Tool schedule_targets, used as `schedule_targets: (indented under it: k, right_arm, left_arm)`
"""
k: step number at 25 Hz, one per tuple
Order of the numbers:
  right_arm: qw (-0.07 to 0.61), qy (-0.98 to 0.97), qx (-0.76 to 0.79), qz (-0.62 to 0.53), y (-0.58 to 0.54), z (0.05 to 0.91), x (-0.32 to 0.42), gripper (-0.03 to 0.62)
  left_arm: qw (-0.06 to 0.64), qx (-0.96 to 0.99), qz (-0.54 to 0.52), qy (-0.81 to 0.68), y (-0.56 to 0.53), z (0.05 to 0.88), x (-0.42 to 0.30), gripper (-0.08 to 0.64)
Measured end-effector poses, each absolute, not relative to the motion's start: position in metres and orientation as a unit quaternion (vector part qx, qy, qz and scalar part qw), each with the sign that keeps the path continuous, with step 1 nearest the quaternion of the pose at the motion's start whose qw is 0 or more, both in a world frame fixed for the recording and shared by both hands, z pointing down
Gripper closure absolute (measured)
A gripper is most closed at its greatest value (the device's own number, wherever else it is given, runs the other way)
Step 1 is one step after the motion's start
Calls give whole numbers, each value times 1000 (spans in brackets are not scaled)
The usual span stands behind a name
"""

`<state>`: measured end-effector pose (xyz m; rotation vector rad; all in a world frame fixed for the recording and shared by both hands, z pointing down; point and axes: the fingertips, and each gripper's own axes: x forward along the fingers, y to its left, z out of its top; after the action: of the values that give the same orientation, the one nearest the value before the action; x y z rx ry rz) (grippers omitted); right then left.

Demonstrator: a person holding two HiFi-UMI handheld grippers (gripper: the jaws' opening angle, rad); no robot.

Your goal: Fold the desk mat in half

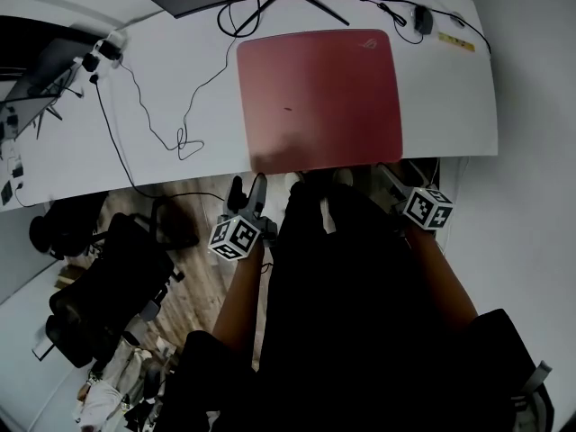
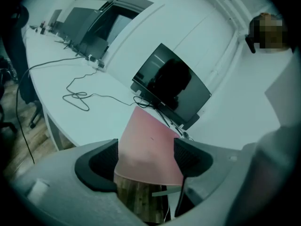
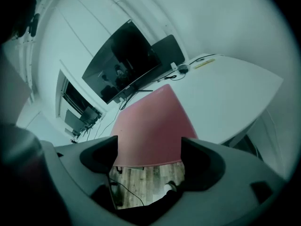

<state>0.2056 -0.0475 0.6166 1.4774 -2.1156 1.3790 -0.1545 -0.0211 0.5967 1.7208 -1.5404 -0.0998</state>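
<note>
The red desk mat (image 1: 319, 97) lies flat and open on the white counter (image 1: 162, 52). Its near edge sits right at the counter's front edge. It is not folded.

The left hand-held gripper (image 1: 247, 191) is low, just in front of the counter, near the mat's left corner. In the left gripper view its jaws are spread wide with nothing between them, and the mat (image 2: 150, 145) shows past them.

The right hand-held gripper (image 1: 391, 178) is near the mat's right corner. Its jaws are spread wide too, and it is not touching the mat (image 3: 150, 131).

A thin black cable (image 1: 171, 133) curls on the counter to the left of the mat. A dark monitor (image 2: 171, 86) stands behind the mat. A black chair (image 1: 108, 286) stands on the wood floor (image 1: 202, 268).
</note>
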Motion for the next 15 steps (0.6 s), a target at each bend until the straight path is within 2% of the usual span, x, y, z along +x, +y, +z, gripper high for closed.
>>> schedule_targets:
  k: [7, 15]
  right_arm:
    - [99, -662, 537, 514, -43, 663, 226, 178]
    - [59, -603, 561, 564, -48, 701, 248, 179]
  left_arm:
    - [480, 631, -59, -606, -12, 654, -157, 206]
    - [528, 593, -69, -603, -12, 691, -158, 206]
